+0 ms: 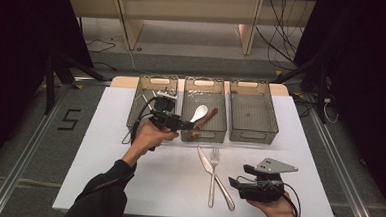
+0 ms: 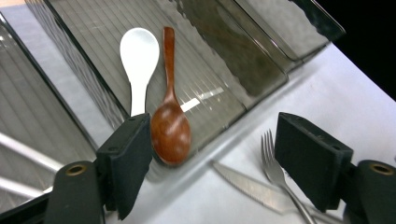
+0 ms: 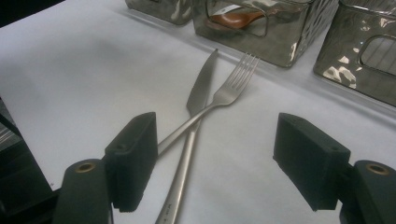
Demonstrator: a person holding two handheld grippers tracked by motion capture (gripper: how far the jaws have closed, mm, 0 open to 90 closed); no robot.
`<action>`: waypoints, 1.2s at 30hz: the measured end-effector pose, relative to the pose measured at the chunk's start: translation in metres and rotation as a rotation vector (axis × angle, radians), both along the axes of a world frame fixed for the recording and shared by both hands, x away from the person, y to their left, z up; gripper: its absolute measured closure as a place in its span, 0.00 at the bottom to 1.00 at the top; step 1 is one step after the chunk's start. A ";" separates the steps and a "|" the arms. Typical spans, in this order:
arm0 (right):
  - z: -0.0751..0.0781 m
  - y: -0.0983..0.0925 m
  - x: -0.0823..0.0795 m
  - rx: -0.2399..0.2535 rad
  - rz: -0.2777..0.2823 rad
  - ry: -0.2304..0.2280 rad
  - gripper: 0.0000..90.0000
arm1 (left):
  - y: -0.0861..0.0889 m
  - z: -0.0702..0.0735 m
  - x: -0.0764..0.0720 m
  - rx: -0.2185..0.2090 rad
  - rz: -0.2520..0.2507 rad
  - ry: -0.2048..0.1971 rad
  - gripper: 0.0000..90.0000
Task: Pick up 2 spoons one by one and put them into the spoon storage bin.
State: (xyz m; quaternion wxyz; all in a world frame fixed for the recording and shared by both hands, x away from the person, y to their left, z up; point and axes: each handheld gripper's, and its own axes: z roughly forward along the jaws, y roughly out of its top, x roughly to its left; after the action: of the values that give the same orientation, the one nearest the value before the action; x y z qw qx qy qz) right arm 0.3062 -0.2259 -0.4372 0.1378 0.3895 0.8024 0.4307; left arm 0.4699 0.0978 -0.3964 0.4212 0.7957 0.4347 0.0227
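Left gripper [image 1: 186, 123]: left of centre in the high view, at the middle bin's [image 1: 203, 135] near rim; jaws apart, nothing between them.
Brown spoon [image 2: 170, 128]: in the middle bin, beside the white spoon [image 2: 138, 56].
Right gripper [image 1: 234, 182]: lower right; jaws apart, empty.
Knife [image 1: 206, 161] and fork [image 1: 214, 162]: crossed on the table [image 1: 104, 149].

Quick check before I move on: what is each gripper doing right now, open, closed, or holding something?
Left gripper: open, holding nothing, by the middle bin.
Right gripper: open, empty, facing the crossed knife and fork.
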 end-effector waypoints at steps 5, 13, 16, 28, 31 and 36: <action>0.001 0.004 -0.001 -0.008 -0.006 0.010 0.35 | 0.013 -0.003 -0.018 -0.012 -0.012 -0.014 0.28; 0.001 0.012 -0.001 -0.036 -0.015 0.020 0.35 | 0.034 -0.008 -0.047 -0.035 -0.016 -0.047 0.25; 0.000 0.017 -0.002 -0.045 -0.007 0.024 0.35 | 0.041 -0.012 -0.055 -0.039 -0.013 -0.053 0.25; -0.007 0.036 -0.001 -0.064 0.043 0.041 0.36 | 0.064 -0.033 -0.082 -0.037 0.008 -0.073 0.22; -0.008 0.040 -0.001 -0.070 0.054 0.043 0.37 | 0.070 -0.037 -0.089 -0.039 0.010 -0.072 0.22; -0.011 0.047 0.000 -0.081 0.076 0.050 0.42 | 0.077 -0.041 -0.098 -0.039 0.011 -0.086 0.21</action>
State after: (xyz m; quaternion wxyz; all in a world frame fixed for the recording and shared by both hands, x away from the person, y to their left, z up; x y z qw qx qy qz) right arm 0.3062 -0.1787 -0.4484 0.1170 0.3634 0.8367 0.3927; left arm 0.3719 0.1744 -0.4375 0.4549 0.7832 0.4209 0.0505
